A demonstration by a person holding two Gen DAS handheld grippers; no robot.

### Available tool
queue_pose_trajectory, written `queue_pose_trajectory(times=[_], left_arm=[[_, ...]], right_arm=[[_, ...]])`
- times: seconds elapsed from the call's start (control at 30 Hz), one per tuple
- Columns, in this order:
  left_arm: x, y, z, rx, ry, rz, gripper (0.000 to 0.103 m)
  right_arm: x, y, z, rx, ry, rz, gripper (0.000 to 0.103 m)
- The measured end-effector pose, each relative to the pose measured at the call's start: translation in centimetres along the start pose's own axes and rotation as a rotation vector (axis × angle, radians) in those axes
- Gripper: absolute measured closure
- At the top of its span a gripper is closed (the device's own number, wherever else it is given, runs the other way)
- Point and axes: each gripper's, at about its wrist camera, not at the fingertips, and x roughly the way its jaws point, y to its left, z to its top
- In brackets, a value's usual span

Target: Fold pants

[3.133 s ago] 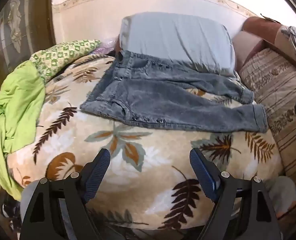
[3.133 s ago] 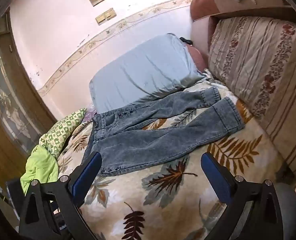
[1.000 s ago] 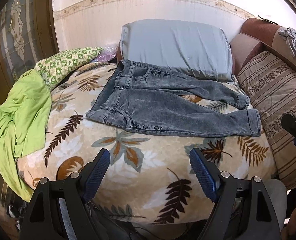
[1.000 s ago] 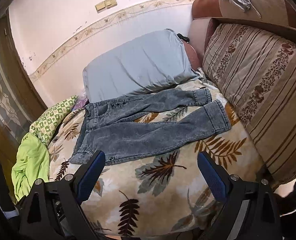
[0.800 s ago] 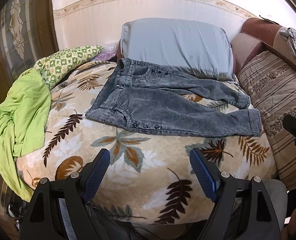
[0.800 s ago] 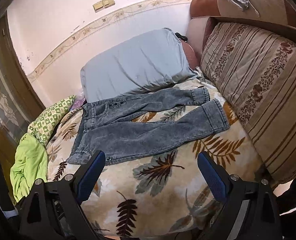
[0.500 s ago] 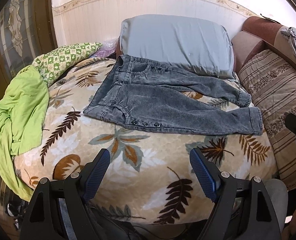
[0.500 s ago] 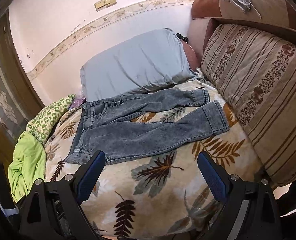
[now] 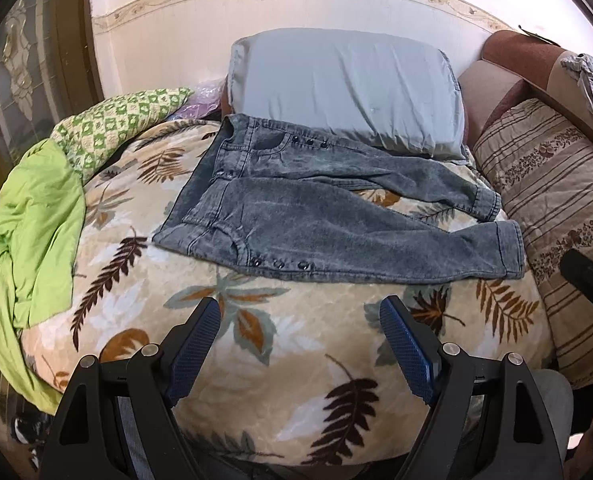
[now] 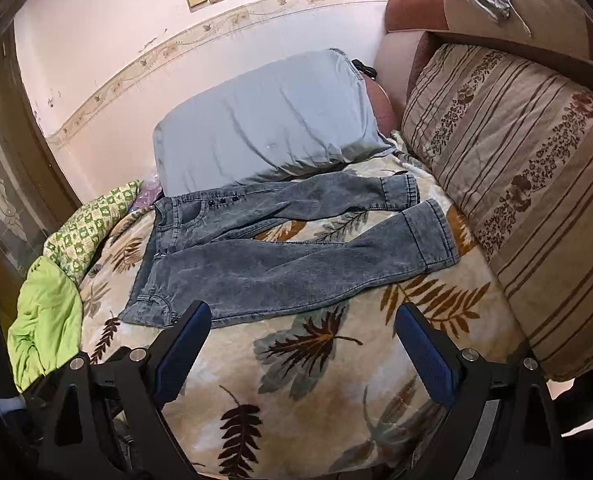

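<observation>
Grey-blue denim pants (image 9: 316, 220) lie spread flat on a leaf-print blanket (image 9: 256, 340), waistband to the left, both legs running right and slightly apart. They also show in the right wrist view (image 10: 288, 256). My left gripper (image 9: 300, 316) is open and empty, hovering over the blanket in front of the near leg. My right gripper (image 10: 300, 324) is open and empty, in front of the near leg's lower edge. Part of the right gripper's body (image 9: 588, 284) shows at the left view's right edge.
A grey-blue pillow (image 9: 344, 88) rests against the back wall behind the pants. A striped cushion (image 10: 516, 184) stands along the right. Green cloth (image 9: 28, 216) and a green patterned pillow (image 9: 116, 128) lie at the left edge of the bed.
Both grippers have drifted slightly closer to the pants, which sit a little larger and lower in view. Both stay open and empty; the pants have not moved.
</observation>
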Motion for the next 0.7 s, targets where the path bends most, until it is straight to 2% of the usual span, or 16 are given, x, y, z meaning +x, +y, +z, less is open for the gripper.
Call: queue_pose_trajectory(times=[0.5, 0.6, 0.7], left_arm=[[6.1, -1.6, 7.0, 0.034, 0.005, -0.067, 0.021], [9.0, -2.1, 9.2, 0.052, 0.028, -0.088, 0.021], [13.1, -2.5, 12.0, 0.052, 0.085, -0.135, 0.021]], right_arm=[[4.2, -0.6, 4.6, 0.002, -0.006, -0.027, 0.008], [5.7, -1.3, 6.0, 0.018, -0.023, -0.029, 0.008], [7.9, -2.8, 7.9, 0.036, -0.032, -0.032, 0.008]])
